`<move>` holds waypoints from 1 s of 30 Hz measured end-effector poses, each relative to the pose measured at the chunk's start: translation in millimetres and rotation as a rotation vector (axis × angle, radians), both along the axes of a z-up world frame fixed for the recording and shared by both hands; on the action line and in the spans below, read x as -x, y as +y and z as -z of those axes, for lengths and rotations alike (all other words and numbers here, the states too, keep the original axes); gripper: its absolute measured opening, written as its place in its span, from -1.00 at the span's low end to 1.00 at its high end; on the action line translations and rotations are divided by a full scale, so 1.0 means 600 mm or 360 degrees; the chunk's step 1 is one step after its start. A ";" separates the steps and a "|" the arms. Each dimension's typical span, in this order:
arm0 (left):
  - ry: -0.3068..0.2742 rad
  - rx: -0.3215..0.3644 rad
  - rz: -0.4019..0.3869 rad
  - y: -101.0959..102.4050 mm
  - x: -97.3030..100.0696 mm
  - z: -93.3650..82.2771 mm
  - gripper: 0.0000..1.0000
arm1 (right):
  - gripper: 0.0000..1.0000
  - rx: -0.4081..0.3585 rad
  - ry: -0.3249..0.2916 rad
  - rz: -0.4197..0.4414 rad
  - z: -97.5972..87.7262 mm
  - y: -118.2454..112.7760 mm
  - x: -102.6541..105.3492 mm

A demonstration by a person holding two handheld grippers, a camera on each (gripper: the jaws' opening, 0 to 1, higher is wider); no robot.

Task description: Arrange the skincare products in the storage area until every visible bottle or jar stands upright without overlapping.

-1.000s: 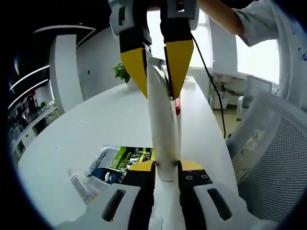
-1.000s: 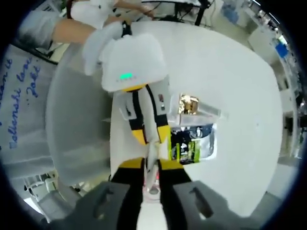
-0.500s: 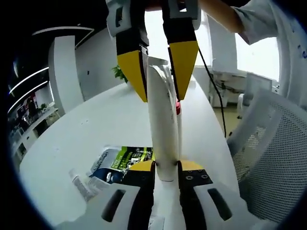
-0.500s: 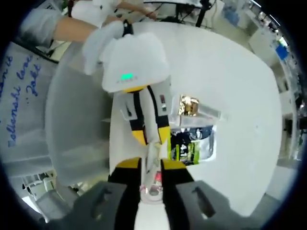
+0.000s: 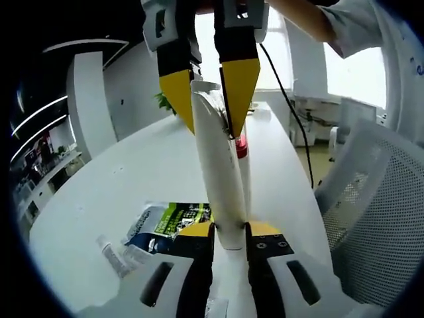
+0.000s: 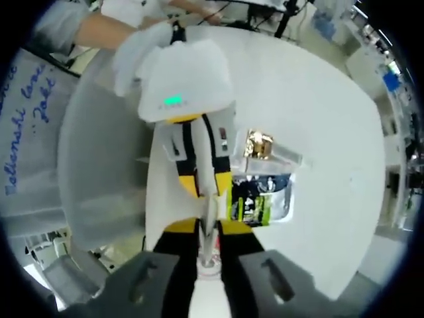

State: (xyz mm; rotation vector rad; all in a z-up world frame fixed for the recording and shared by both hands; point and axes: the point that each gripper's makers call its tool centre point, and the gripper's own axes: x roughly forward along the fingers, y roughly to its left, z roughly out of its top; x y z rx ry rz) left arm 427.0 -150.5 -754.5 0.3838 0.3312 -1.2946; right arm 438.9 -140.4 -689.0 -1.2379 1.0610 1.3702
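You've got the white tube (image 5: 218,179) pinned at both ends, up in the air over the bench (image 5: 132,172): left gripper (image 5: 229,233) w/ jaws clamped on its lower end, right gripper (image 5: 211,86) coming in from above w/ yellow jaws closed on the crimped top end. In the right gripper view you see the same thing from the other side: right gripper (image 6: 209,232) pinching the tube (image 6: 209,215) edge-on, left gripper (image 6: 202,175) opposite it. So the step in hand looks like a two-hand handover or re-orient of the tube, not a placement yet. Just behind the tube there's a small red cap (image 5: 241,147); can't tell what it belongs to. Below the tube, on the bench, lies a flat green-and-black sachet (image 5: 173,218), w/ a clear tray (image 6: 281,192) around it in the right gripper view, a gold-wrapped item (image 6: 258,144) near the tray's far edge, and a small clear tube (image 5: 112,255) lying flat to the sachet's left. Next move, imo: let go w/ one gripper only, keep the other firm, then bring the tube down cap-end first beside the sachet, not on it. Tube is slim and prob tips easily, so set it square before you open up.
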 end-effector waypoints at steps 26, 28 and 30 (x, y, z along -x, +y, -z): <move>0.0072 0.0036 -0.0044 0.011 -0.005 -0.011 -0.49 | -0.50 -0.0056 -0.0008 0.0007 -0.009 0.000 0.013; 0.0063 0.0030 -0.0051 0.017 -0.003 -0.014 -0.46 | -0.44 -0.0069 -0.0015 0.0015 -0.011 0.000 0.013; 0.0060 0.0025 -0.0060 0.021 -0.001 -0.017 -0.44 | -0.40 -0.0089 -0.0025 0.0024 -0.014 -0.001 0.015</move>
